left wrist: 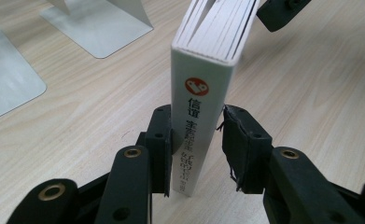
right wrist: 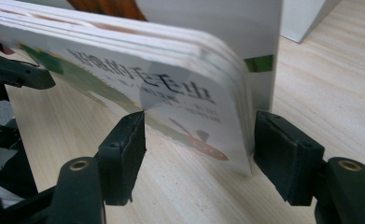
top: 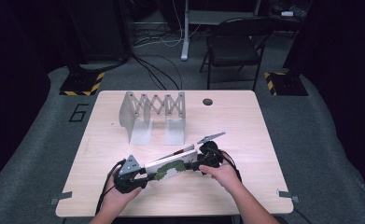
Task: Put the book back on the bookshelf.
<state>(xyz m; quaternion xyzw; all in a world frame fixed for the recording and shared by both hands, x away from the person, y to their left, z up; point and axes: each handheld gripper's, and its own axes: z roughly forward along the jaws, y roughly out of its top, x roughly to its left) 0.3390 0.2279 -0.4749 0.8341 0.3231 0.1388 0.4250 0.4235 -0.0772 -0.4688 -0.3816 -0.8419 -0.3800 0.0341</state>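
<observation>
Board book (top: 171, 166) sits low over the near part of the wooden table (top: 245, 121), long axis running L–R between both hands, well in front of the metal expandable book rack (top: 153, 114). Left gripper (left wrist: 196, 149) is at the spine end: one pad on the spine, other w/ a slight gap, so it's not quite clamped. Right gripper (right wrist: 199, 154) straddles the page end, jaws slack, one pad clear of the cover.

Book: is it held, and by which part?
The left gripper brackets the spine of the book, the right gripper its page edges; whether either presses cannot be told.
</observation>
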